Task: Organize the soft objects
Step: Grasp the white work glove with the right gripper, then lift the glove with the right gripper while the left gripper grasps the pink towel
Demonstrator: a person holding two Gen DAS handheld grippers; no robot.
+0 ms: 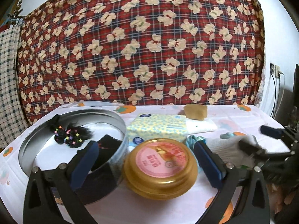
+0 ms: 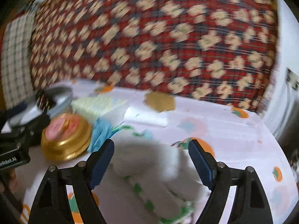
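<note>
A white knit glove [image 2: 149,158] with green marks lies on the table between the wide-apart fingers of my right gripper [image 2: 151,143], which is open; the pads do not visibly press on it. From the left wrist, the same glove [image 1: 226,147] lies at the right under the right gripper [image 1: 253,136]. My left gripper [image 1: 145,145] is open, with a gold tin with a pink lid [image 1: 160,166] between and just beyond its fingers. A round silver tin [image 1: 119,123] at the left holds a black beaded hair tie [image 1: 71,136] and a black cloth [image 1: 110,145].
Behind the gold tin lie a yellow dotted tissue pack [image 1: 157,127], a white folded pad [image 1: 201,126], a brown sponge [image 1: 195,112] and a blue cloth [image 1: 192,141]. A red plaid bedspread [image 1: 130,46] rises behind the table [image 1: 243,115]. Cables hang from a wall socket [image 1: 274,71].
</note>
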